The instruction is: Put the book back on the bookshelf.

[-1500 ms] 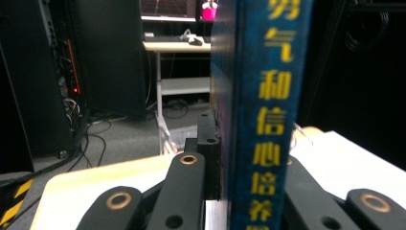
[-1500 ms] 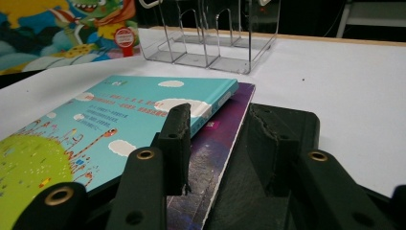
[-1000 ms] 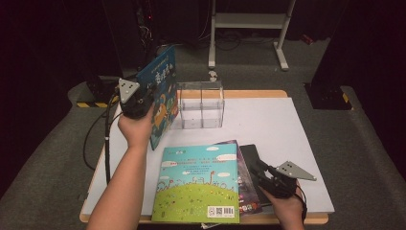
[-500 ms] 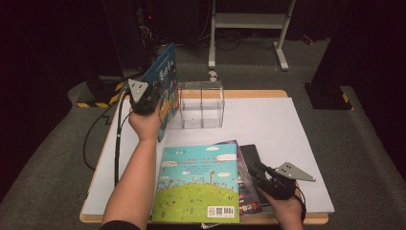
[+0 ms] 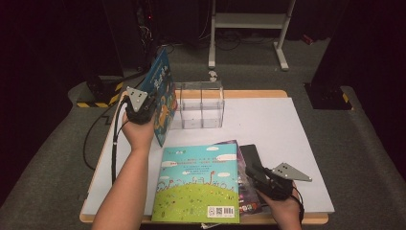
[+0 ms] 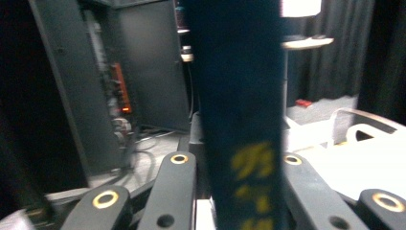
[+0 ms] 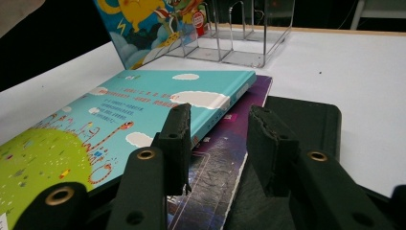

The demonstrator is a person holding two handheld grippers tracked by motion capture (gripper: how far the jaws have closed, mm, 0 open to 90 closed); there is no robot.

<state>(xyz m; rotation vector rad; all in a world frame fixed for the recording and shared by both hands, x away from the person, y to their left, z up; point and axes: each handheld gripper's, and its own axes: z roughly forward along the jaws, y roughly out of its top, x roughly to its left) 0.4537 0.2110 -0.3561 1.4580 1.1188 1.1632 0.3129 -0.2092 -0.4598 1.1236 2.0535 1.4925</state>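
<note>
Holding a blue picture book [image 5: 160,93] upright, the left gripper [image 5: 143,106] stands at the left side of the clear rack [image 5: 200,104] near the far edge of the table [image 5: 297,143]. In the left gripper view, the dark spine of that book [image 6: 242,120] sits between the two black fingers [image 6: 174,191], and they have just let go a tiny bit, but the book looks as if it is held there. The book leans beside the rack, touching or nearly touching its left wall, and it does not look like it is inside a slot yet. So the first book seems almost put away, but not quite. Three more books wait flat on the near side of the table: a green and sky-blue book [image 5: 198,184] on top, a purple book [image 7: 215,163] under it, and a black book [image 7: 306,120] beside them. The right gripper [image 5: 268,179] rests over the purple and black books with its fingers [image 7: 174,139] apart, gripping nothing. Those three probably need to go into the rack next.
</note>
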